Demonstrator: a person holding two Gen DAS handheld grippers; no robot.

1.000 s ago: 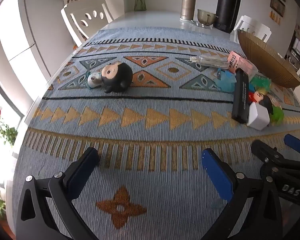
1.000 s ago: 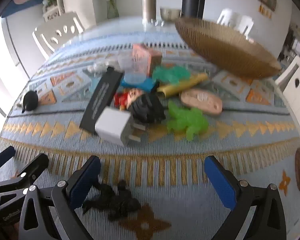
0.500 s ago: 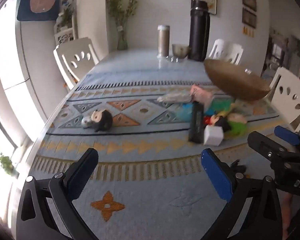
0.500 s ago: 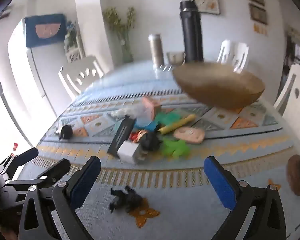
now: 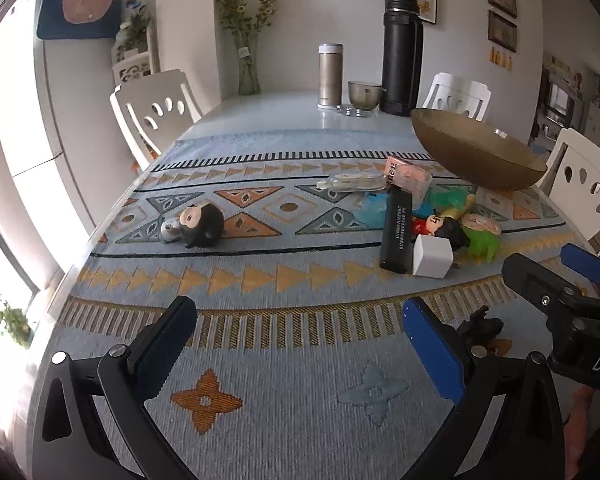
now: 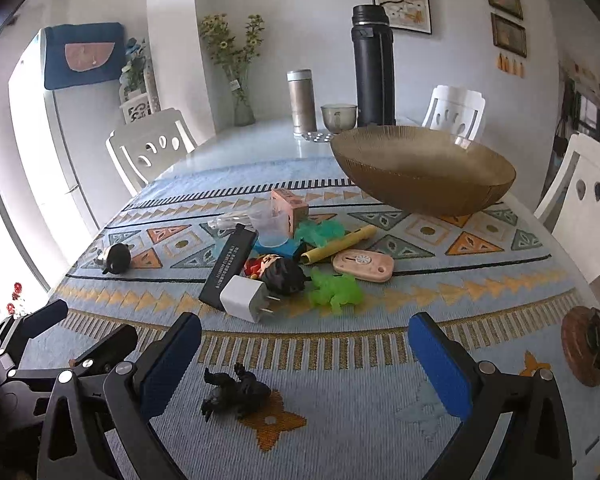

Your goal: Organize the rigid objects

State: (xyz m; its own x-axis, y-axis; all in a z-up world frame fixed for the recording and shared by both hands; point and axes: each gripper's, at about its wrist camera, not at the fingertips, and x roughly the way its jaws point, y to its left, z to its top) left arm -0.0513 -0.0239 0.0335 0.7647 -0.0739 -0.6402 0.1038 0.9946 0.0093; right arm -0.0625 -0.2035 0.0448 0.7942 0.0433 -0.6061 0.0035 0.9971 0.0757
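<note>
Basically nothing sorted yet imo. Brown bowl [image 6: 424, 178] looks empty as far as rim shows, sits at far right of counter [image 6: 500, 280]. Toy pile just in front of it: white charger [image 6: 246, 296], black box [image 6: 228, 266], green frog [image 6: 336, 292], pink case [image 6: 362, 265], yellow tube [image 6: 340, 244]. Black figurine [image 6: 236, 394] alone, near right gripper [image 6: 305, 364]. Round-head doll [image 5: 198, 224] well apart, left side. Left gripper [image 5: 300, 342] and right both spread wide, holding nothing. Patterned blue cloth over counter, white chairs, thermos, flowers at back.
</note>
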